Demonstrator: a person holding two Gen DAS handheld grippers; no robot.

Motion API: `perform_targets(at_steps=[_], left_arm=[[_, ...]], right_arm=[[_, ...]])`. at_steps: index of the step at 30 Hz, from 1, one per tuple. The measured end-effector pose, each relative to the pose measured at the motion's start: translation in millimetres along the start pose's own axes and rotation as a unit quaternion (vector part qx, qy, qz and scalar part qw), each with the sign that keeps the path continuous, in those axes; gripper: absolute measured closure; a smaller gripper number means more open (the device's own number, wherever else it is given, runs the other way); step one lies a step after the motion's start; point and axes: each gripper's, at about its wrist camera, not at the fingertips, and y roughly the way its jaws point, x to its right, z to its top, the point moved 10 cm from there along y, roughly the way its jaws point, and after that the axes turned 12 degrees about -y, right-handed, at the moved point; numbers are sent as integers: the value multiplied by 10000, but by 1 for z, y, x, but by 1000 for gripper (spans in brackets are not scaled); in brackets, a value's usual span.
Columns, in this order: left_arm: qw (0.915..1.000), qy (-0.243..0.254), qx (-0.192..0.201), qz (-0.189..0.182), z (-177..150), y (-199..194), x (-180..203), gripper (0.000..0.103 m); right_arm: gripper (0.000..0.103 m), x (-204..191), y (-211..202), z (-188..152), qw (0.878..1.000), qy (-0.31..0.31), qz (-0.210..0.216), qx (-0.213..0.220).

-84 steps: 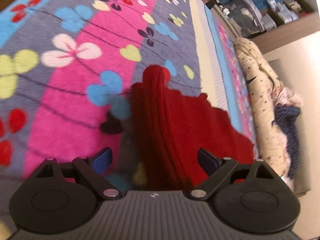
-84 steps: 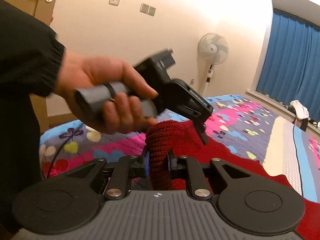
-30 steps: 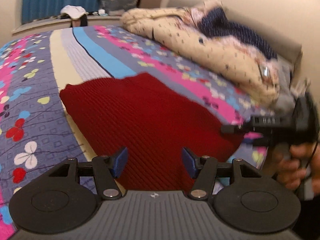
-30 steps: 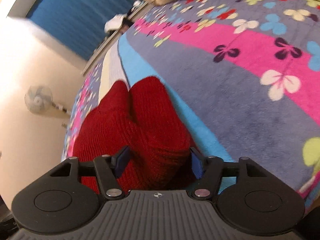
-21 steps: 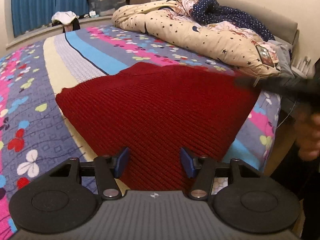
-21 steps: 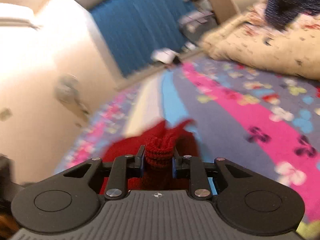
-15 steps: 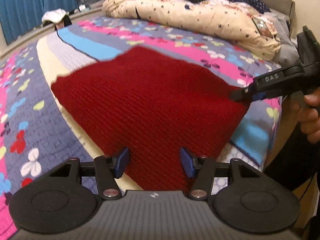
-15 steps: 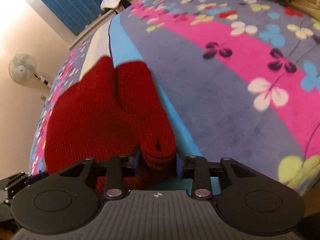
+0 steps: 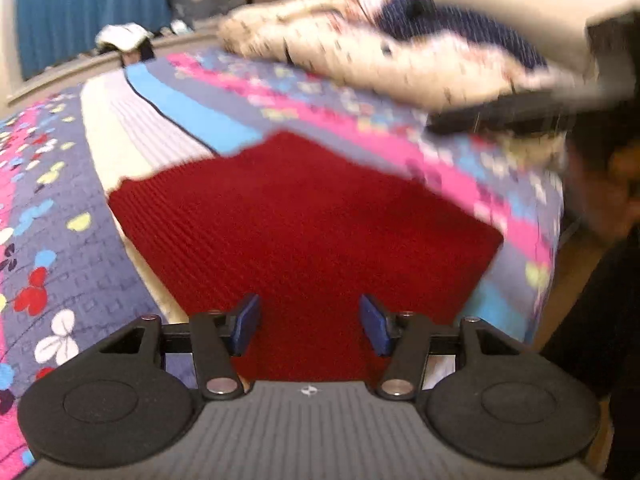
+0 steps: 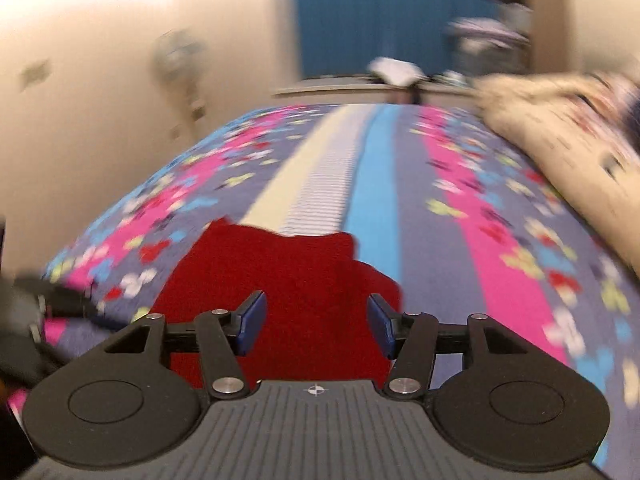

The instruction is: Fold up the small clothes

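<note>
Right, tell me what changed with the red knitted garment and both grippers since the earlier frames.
The right gripper, shut on a bunched fold half a second ago, has let go and stands open. The red knitted garment now lies spread flat on the flowered bedspread. The left gripper stayed open, holding nothing.

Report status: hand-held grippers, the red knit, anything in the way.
Left hand-held gripper open, empty. Right hand-held gripper open, empty. Red knit lying spread on the bedspread, ungripped. Rumpled duvet beyond it, apart.
</note>
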Motion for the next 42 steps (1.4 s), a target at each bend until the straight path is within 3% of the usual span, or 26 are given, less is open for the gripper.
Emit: perform_targets(at_steps=[3,6,8,11,13,16,18,21,23,26,31,37,39,41,42], left_arm=[[9993,-249,270,80,9,-5,-10,41],[9986,-366,292,232,16,1,-16,41],[9987,-437,26,270,13,12,-16,41],[9984,-178,-358,407,-2,25,-17,31],[9990,-204,-240,319,7,22,-18,32],[9976,-617,129,278,22,13,-29,31],[9943,-952,273,405,30,15,-42,17],[9850,-1587,227,630,33,23,-65,9],[9775,-2037,80,533,29,31,-74,0],[9690,-2440,-71,374,26,43,-81,0],[9455,-3247,-258,-48,20,60,-93,0],[9163,-3924,-440,-667,17,88,-100,0],[9112,-4020,-428,-789,17,98,-102,0],[9094,-4059,-366,-833,18,105,-102,0],[9103,-4044,-327,-821,19,107,-101,0]], right_arm=[[45,-9,30,-3,9993,-278,146,-215],[48,-11,72,-47,9903,-492,208,-1285],[48,-11,77,-55,9900,-337,377,-1313],[48,-5,68,-37,9929,-65,577,-1041],[48,6,68,-35,9929,222,634,-985],[39,31,66,-24,9922,848,603,-685],[28,55,73,-27,9874,1389,378,-653],[26,79,97,-43,9756,1954,200,-986],[26,85,110,-53,9676,2186,264,-1234],[17,83,131,-70,9569,2366,425,-1629],[7,90,147,-79,9470,2668,662,-1662],[7,87,152,-79,9486,2659,748,-1545],[14,85,151,-76,9509,2612,793,-1459],[45,79,150,-69,9492,2648,1096,-1297],[45,77,151,-67,9476,2697,1162,-1261]])
